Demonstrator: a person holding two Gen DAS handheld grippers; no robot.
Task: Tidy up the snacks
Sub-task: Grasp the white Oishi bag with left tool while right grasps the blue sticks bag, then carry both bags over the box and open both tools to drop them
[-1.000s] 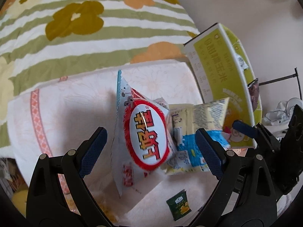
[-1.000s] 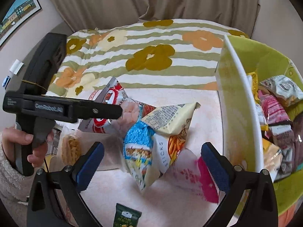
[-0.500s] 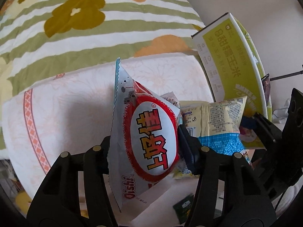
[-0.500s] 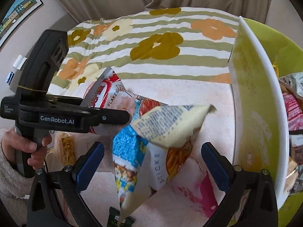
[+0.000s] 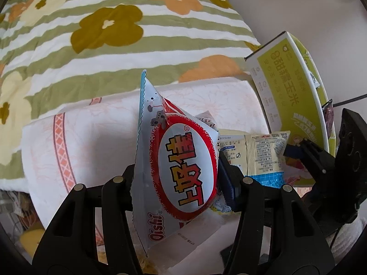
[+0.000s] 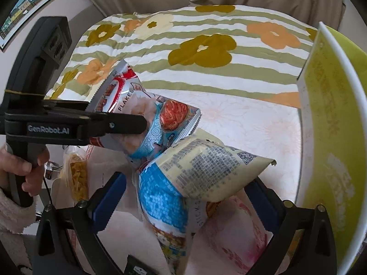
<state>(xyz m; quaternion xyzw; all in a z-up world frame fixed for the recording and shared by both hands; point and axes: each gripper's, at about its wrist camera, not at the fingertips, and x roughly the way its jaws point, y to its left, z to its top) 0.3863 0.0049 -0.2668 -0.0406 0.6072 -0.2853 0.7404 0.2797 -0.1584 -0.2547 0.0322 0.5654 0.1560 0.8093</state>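
Observation:
My left gripper (image 5: 181,174) is shut on a white and red Oishi snack bag (image 5: 183,169) and holds it upright above the pink cloth; the same bag (image 6: 146,114) and the left gripper (image 6: 128,126) also show in the right wrist view. My right gripper (image 6: 185,192) has its jaws around a yellow and blue sticks bag (image 6: 188,188), with the blue pads (image 6: 107,194) near its sides, contact unclear. That bag (image 5: 261,155) also shows in the left wrist view. The yellow-green box (image 6: 328,137) stands to the right.
A pink-patterned white cloth (image 5: 96,142) covers the surface, with a green-striped flowered quilt (image 5: 103,29) behind. A small dark green packet (image 6: 137,268) lies near the front edge. A clear bag of yellow snacks (image 6: 78,181) lies at the left.
My left gripper closed on the Oishi bag and lifted it. My right gripper moved in around the sticks bag and its jaws narrowed.

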